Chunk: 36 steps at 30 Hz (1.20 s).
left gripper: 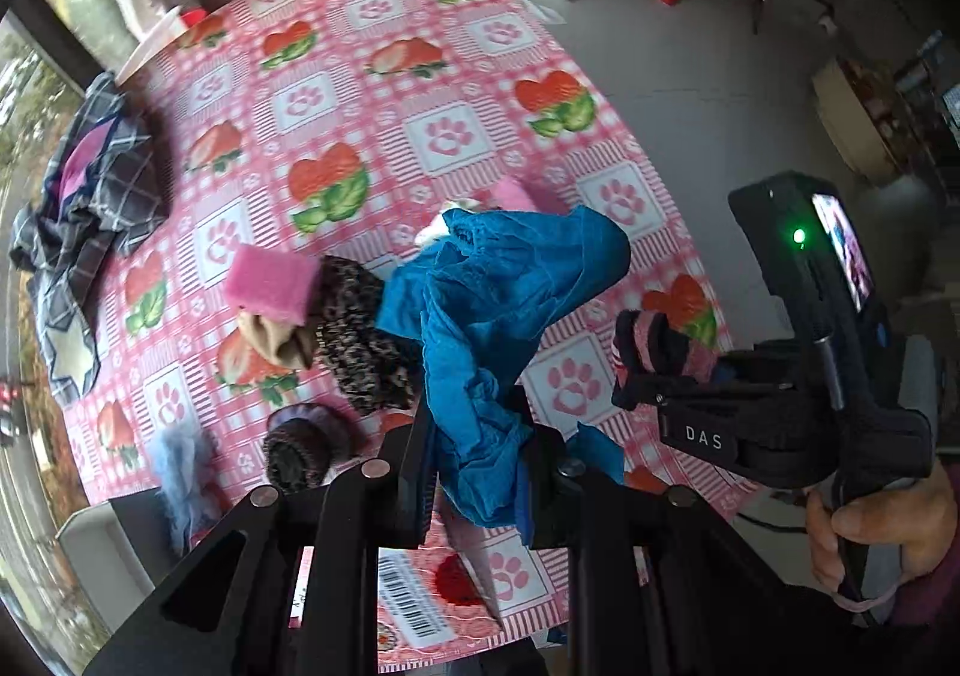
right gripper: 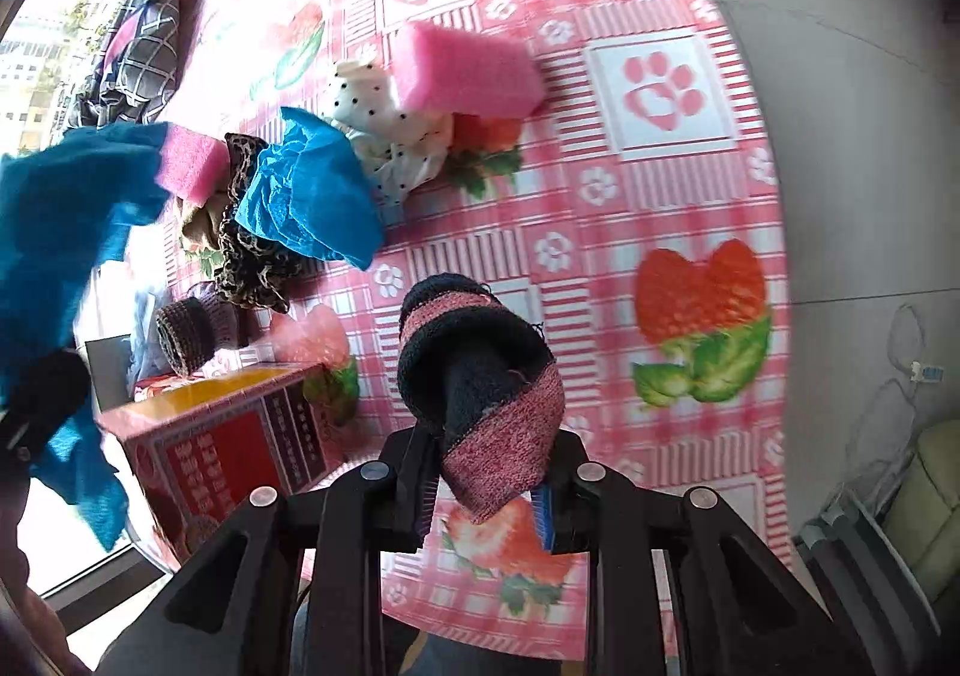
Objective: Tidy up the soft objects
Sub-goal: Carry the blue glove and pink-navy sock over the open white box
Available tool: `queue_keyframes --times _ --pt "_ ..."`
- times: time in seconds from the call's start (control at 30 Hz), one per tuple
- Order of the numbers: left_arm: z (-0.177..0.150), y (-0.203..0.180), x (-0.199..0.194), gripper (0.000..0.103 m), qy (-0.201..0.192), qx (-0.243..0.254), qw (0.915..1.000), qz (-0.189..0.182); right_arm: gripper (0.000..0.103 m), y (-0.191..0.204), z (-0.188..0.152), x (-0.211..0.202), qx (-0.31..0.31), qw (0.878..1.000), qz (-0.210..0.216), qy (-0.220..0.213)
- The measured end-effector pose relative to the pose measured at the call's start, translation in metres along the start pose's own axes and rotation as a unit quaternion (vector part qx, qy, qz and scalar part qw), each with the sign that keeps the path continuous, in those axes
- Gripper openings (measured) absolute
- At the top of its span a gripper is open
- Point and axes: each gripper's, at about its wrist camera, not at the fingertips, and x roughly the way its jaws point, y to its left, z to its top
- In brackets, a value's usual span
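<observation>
The left gripper (left gripper: 480, 472) was clamped on a blue cloth (left gripper: 498, 304), lifted clear of the heap, presumably to sort it. The right gripper (right gripper: 486, 472) pinched a pink-and-black sock (right gripper: 480, 376) above the tablecloth (right gripper: 660, 184). Farther left lay pink sponges (right gripper: 468, 69) beside a red box (right gripper: 222, 448), probably the bin.

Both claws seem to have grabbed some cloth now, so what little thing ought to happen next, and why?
Probably carry the black-and-pink sock in the right gripper over the open red box and let go; the left gripper already holds the blue cloth clear of the table, and the box sits nearby.
</observation>
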Motion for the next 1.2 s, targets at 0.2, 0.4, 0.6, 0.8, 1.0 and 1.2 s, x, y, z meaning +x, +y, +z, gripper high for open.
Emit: queue_keyframes --times 0.2,0.4,0.6,0.8,1.0,1.2 --pt "-0.015 -0.025 0.007 0.022 0.016 0.036 0.9991 -0.016 0.026 -0.008 -0.014 -0.010 -0.005 1.000 -0.020 -0.017" --pt "-0.037 -0.043 0.005 0.022 0.016 0.079 0.9960 -0.038 0.026 -0.008 -0.036 -0.009 0.011 0.999 -0.032 -0.012" --pt "-0.065 -0.044 0.003 0.022 0.013 0.098 0.9934 -0.058 0.026 0.002 -0.068 -0.003 0.031 0.998 -0.045 -0.010" --pt "-0.102 -0.034 -0.004 0.022 0.006 0.110 0.9912 -0.074 0.026 0.024 -0.104 -0.003 0.038 0.997 -0.061 -0.015" --pt "-0.140 -0.015 -0.018 0.022 -0.007 0.113 0.9908 -0.073 0.026 0.058 -0.132 0.000 0.033 0.997 -0.065 -0.015" --pt "-0.170 0.017 -0.030 0.022 -0.021 0.089 0.9939 -0.061 0.026 0.096 -0.149 0.004 -0.001 0.998 -0.067 -0.016"
